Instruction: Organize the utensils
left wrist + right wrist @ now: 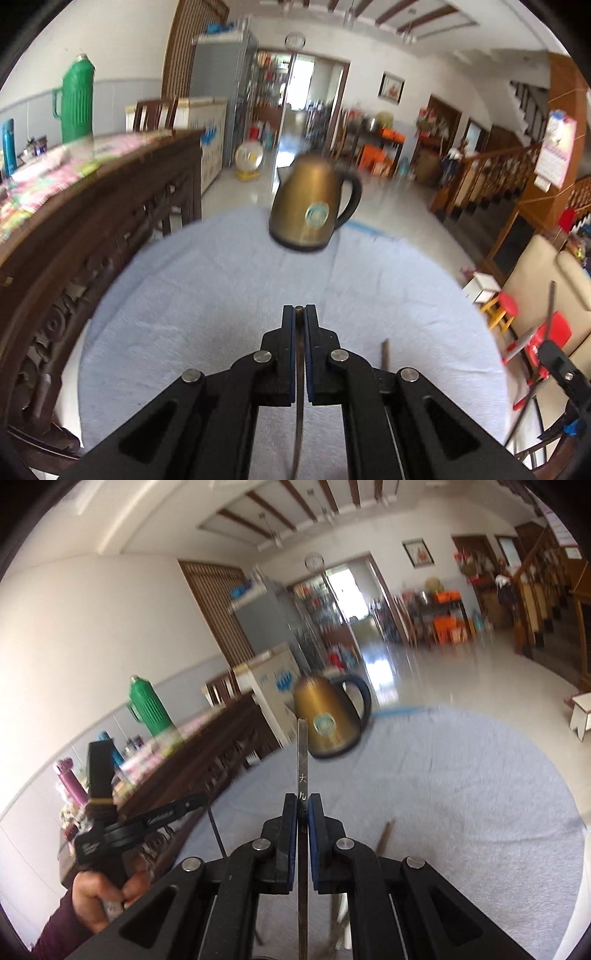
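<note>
Utensils are clamped edge-on in both grippers: a thin metal blade (pixel 300 387) between the closed left gripper (pixel 299 314), an engraved flat steel bar (pixel 303 775) in the right gripper (pixel 303 801), above a pale blue cloth (pixel 443 794) near a brass-coloured kettle (pixel 328 720).

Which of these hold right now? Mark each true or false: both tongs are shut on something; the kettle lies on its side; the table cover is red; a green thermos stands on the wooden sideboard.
1. Both tongs are shut on something: true. The left tongs pinch a thin metal utensil; the right tongs clamp a flat metal strip.
2. The kettle lies on its side: false, it stands upright.
3. The table cover is red: false, it is pale blue.
4. A green thermos stands on the wooden sideboard: true.
</note>
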`<state>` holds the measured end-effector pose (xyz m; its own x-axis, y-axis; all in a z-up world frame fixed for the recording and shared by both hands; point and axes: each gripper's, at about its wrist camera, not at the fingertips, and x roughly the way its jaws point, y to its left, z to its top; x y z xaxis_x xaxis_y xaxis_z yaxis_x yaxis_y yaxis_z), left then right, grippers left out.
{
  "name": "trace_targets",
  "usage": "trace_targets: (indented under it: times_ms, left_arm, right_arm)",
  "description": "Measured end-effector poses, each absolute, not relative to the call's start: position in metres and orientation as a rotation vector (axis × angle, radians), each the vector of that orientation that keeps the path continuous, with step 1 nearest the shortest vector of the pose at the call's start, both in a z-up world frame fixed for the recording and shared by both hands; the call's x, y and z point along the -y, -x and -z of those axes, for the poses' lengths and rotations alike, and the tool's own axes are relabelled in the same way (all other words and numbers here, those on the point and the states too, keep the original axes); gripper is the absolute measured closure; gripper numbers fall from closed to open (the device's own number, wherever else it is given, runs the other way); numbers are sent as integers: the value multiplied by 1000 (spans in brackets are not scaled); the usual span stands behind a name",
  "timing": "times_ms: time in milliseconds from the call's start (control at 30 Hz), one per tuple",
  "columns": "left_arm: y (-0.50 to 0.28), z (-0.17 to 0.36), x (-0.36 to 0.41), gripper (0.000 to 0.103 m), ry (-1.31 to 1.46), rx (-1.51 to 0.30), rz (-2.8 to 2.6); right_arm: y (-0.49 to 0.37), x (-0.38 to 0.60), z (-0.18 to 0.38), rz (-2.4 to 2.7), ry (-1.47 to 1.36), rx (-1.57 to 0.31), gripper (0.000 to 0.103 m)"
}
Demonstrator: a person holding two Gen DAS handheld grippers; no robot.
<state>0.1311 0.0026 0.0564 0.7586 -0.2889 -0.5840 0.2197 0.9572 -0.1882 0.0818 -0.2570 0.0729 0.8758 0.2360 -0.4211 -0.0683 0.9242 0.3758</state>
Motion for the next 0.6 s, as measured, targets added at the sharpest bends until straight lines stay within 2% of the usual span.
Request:
trace_targets:
  times_ms: [200, 333, 600]
  left_arm:
    - [-90, -107, -22, 100, 154, -530, 326]
    - [-67, -133, -29, 100, 167, -463, 358]
    - [-30, -158, -32, 100, 144, -416, 421]
  right_arm:
    - [-54, 231, -94, -175, -360, -347, 96]
    - [-45, 208, -86, -151, -294, -299, 96]
    - [-29, 193, -58, -123, -212, -331, 96]
